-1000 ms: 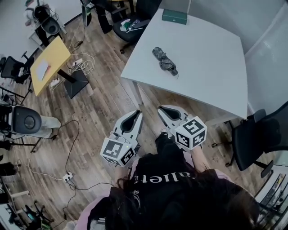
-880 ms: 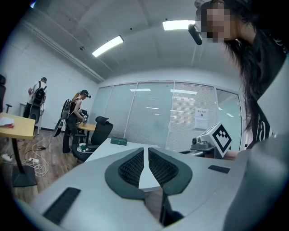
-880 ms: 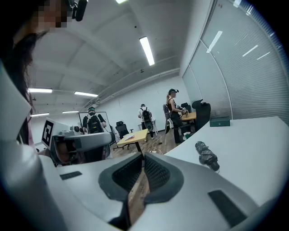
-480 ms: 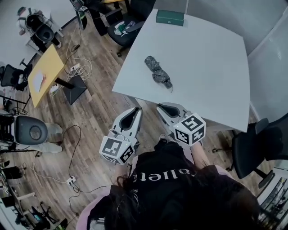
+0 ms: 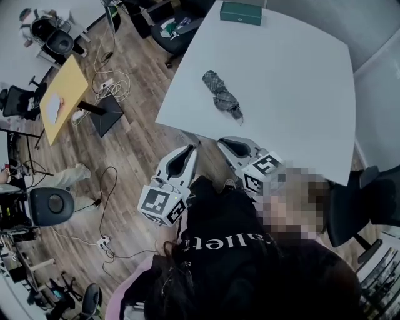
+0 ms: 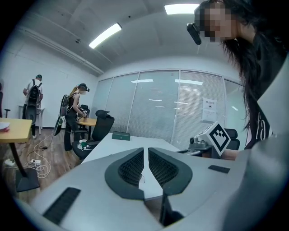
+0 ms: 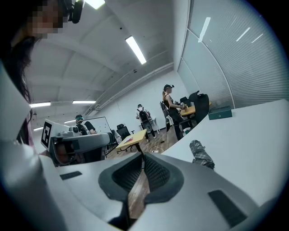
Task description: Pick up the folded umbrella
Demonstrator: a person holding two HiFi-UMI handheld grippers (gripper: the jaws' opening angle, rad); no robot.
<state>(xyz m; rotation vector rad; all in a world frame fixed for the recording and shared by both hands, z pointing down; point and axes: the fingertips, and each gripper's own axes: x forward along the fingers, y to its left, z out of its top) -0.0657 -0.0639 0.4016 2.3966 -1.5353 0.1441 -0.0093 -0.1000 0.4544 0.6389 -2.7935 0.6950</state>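
Note:
The folded umbrella (image 5: pixel 222 95), dark grey plaid, lies on the white table (image 5: pixel 287 100) near its left front edge; the right gripper view shows the umbrella (image 7: pixel 202 154) just right of the jaws. Both grippers hover over the wood floor in front of the table's edge, short of the umbrella. My left gripper (image 5: pixel 190 150) points at the table's near corner, its jaws closed with nothing between them (image 6: pixel 145 151). My right gripper (image 5: pixel 225 143) sits beside it, also shut and empty (image 7: pixel 143 157).
A green box (image 5: pixel 240 12) sits at the table's far edge. A black office chair (image 5: pixel 369 206) stands at the right, and a yellow table (image 5: pixel 62 97) with floor cables (image 5: pixel 112 84) at the left. People (image 7: pixel 170 108) stand in the background.
Both grippers have moved forward together toward the table's near edge. The umbrella now lies closer to them. Their jaws look the same as before.

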